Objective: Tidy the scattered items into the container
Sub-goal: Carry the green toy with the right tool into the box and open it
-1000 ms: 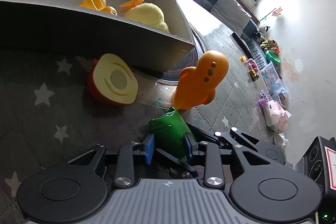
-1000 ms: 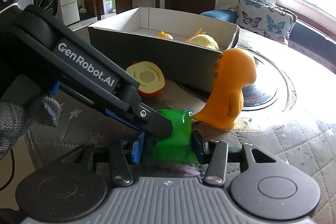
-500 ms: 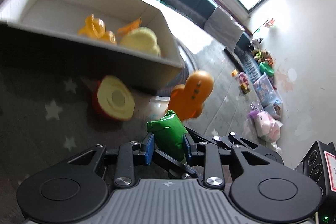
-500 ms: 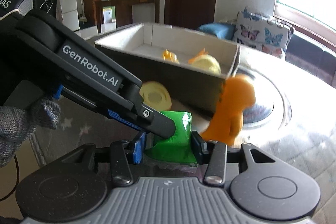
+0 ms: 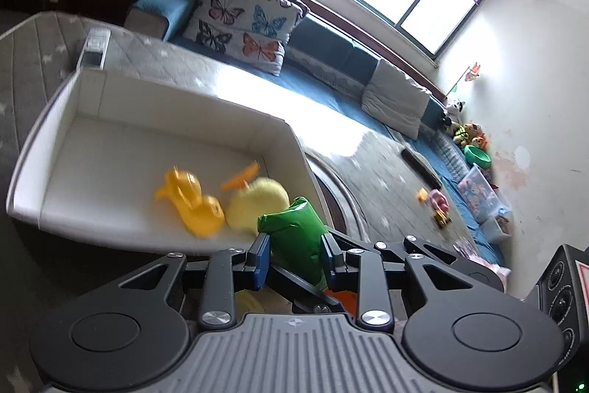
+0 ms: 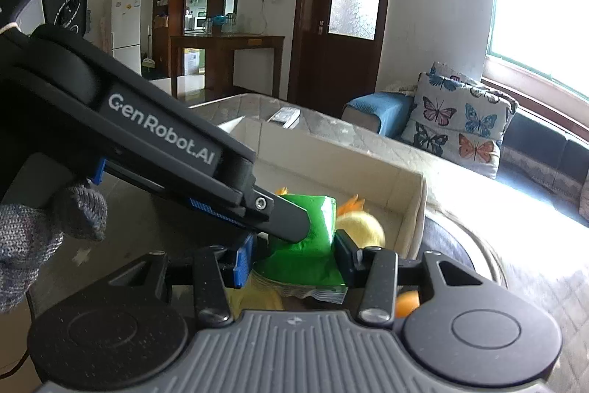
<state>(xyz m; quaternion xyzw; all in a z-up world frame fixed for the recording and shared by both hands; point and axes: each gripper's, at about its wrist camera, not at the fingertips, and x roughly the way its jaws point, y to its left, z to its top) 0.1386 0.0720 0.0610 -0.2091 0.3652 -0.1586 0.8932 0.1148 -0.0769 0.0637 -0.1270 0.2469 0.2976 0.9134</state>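
Note:
A green packet (image 5: 296,231) is pinched by both grippers at once. My left gripper (image 5: 294,255) is shut on it, and my right gripper (image 6: 292,258) is shut on the same packet (image 6: 302,245), with the left gripper's arm (image 6: 165,150) crossing from the left. The packet is held in the air at the near wall of the white box (image 5: 92,153). Inside the box lie a yellow duck (image 5: 191,201) and a yellow plush (image 5: 257,205), also seen in the right wrist view (image 6: 362,221).
The box's far wall (image 6: 331,153) stands ahead. A bit of the orange dinosaur toy (image 6: 406,301) shows below the right gripper. A butterfly cushion (image 5: 243,21) and sofa lie beyond. Small toys (image 5: 436,205) are scattered on the floor at right.
Both grippers have lifted the green packet up from the mat to the box's near wall. The orange dinosaur and the apple half have dropped out of view below.

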